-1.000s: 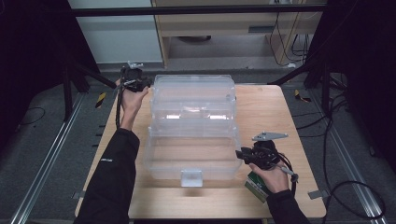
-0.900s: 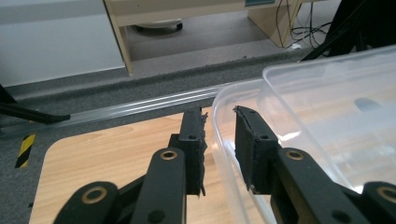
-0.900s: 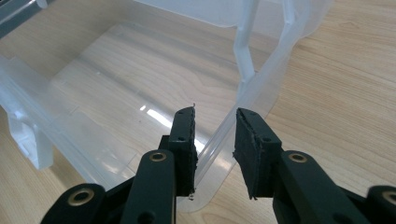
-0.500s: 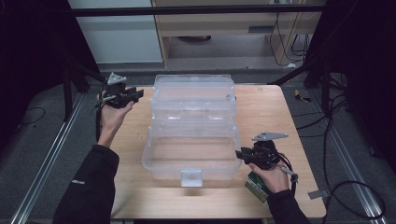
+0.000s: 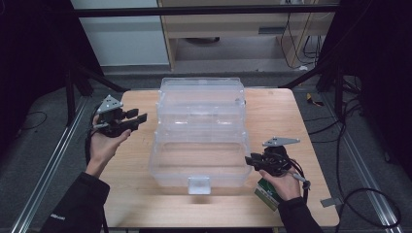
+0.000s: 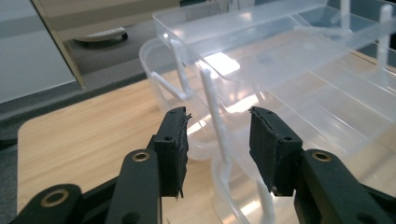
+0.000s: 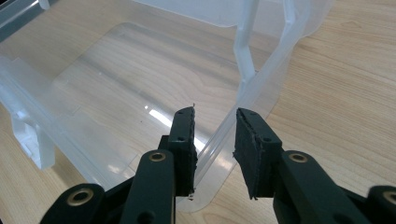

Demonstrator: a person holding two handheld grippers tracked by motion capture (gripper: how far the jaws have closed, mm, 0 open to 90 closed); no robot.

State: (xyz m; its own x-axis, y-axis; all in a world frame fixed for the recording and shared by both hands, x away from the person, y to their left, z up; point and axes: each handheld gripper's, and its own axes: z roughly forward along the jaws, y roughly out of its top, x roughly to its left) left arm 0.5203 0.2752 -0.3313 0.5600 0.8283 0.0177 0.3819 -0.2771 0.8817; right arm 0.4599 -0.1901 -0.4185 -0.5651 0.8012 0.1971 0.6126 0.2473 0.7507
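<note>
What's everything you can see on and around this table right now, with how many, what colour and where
Storage box: one, clear plastic, open with tiered trays, middle of the table, its front latch toward the person.
Table: one, light wood, centre of the high view.
Packet: one, green and white, near right part of the table, partly under the right hand.
Small tool: one, yellow and black, on the floor past the table's far right corner; too small to identify.
Cabinet: one, light wood, beyond the table.
Left gripper: one, black, open, left of the box, aimed at a white tray hinge arm.
Right gripper: one, black, open, jaws either side of the box's near right rim.
</note>
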